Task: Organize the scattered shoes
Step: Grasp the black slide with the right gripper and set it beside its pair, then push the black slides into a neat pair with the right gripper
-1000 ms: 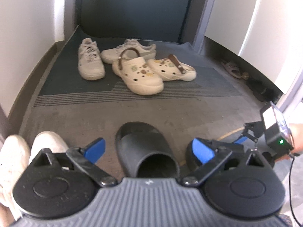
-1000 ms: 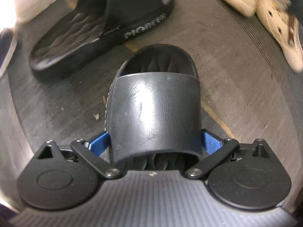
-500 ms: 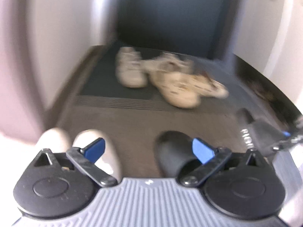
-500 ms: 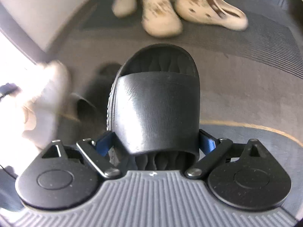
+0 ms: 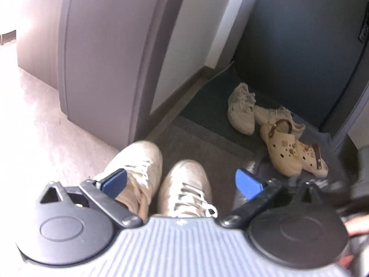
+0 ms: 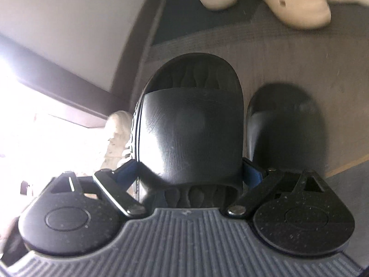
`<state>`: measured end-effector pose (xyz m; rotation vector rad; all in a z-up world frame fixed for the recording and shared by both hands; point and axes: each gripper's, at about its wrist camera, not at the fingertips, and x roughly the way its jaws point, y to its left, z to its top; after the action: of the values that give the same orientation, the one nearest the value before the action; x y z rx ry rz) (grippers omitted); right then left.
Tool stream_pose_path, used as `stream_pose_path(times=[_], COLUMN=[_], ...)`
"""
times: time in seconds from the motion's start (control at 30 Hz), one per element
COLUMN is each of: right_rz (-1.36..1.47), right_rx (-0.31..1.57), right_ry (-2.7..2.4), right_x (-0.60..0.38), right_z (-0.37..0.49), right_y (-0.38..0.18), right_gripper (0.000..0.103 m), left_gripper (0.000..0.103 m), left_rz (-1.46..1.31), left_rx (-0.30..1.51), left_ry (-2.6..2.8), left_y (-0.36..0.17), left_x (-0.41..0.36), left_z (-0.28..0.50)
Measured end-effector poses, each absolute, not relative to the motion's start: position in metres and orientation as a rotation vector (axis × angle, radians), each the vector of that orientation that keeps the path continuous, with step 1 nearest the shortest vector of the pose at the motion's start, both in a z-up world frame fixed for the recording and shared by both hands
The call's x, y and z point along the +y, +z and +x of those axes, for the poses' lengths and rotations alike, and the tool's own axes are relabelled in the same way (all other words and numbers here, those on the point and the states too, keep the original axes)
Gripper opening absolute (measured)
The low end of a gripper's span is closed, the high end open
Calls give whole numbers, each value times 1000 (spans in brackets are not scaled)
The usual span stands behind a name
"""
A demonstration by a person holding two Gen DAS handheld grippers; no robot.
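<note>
Grey ribbed floor mat point(image 5: 207, 136) runs from a pale tiled floor up to a dark blue door point(image 5: 299, 46), seen from the left wrist. On the darker patch near that door lie two off-white lace-up sneakers point(image 5: 242, 113) and, just beside them, a pair of cream foam clogs with brown heel straps point(image 5: 283, 154). Closer in, the left gripper point(image 5: 182, 182) hangs with its blue-padded jaws spread wide and holding nothing, over a second pair of worn white sneakers point(image 5: 184, 184) standing side by side at the mat's edge.

From the right wrist, the right gripper point(image 6: 189, 168) has its jaws clamped on the sides of a black rubber slide sandal point(image 6: 191, 133), toe pointing away, held over the mat. Just to its right a second black slide point(image 6: 286, 127) rests on the mat; it is blurred, so whether the two touch is hard to say. One white sneaker shows at the left, washed out by glare, and the clogs sit at the top edge.
</note>
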<state>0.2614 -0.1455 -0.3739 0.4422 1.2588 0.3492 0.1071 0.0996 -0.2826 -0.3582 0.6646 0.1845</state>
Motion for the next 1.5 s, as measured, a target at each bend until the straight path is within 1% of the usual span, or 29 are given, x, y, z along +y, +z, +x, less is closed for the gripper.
stream_pose_path(times=[0.13,0.23,0.3,0.4,0.6,0.67,0.7,0.73,0.77,0.83,1.0,1.1,1.17,1.23,1.3,1.37,1.4,1.43,1.47,1.5], right_rz=[388,312,194,200,207,194,183,190,219,283,523,639,654,745,827,855,868,877,885,898], right_rx=[1292,1266,1228,1204,1197,1200,1198,1192,1181,1148,932,839,862,908,923,905,896,891,891,886], right_ry=[307,289,207,144,166,174,177,185,197,219,172,25,-65,-113,-133,-155,-167,-176,-177,-165], right_x=[-136,-126,-120,-130,-122,-116,-114,-115,-118,-128,-175,-199,-206,-215,-224,-231,-235,-236,-237,-238], right_z=[262,255,245,246,248,250,250,250,249,245,209,176,167,162,165,170,173,174,177,181], right_y=[-396,-392,-391,-397,-407,-412,-414,-414,-411,-403,-370,-371,-380,-399,-415,-426,-432,-436,-441,-446], right_gripper=[95,93,93,93,97,101,101,99,102,102,102,101,101,96,87,62,57,48,43,41], left_gripper=[102,102,102,102,102,102,102,102,102,102,102,102,102,102,102,102,102,102,102,102], left_rz=[-371,-374,-374,-378,-368,-362,-357,-353,-348,-341,-338,-322,-311,-312,-320,-321,-321,-320,-318,-316], left_rx=[685,700,702,706,701,700,700,699,697,696,706,708,707,712,726,738,744,747,748,749], left_ry=[190,187,179,162,149,146,143,141,138,135,128,110,101,95,92,85,82,80,79,78], left_y=[-285,-288,-288,-289,-289,-289,-289,-288,-288,-288,-289,-288,-287,-288,-290,-292,-293,-293,-293,-294], left_x=[105,105,104,101,93,90,89,88,88,87,83,80,79,79,78,77,76,76,76,77], left_z=[109,110,112,112,111,110,110,110,109,109,111,110,109,108,108,109,110,110,110,110])
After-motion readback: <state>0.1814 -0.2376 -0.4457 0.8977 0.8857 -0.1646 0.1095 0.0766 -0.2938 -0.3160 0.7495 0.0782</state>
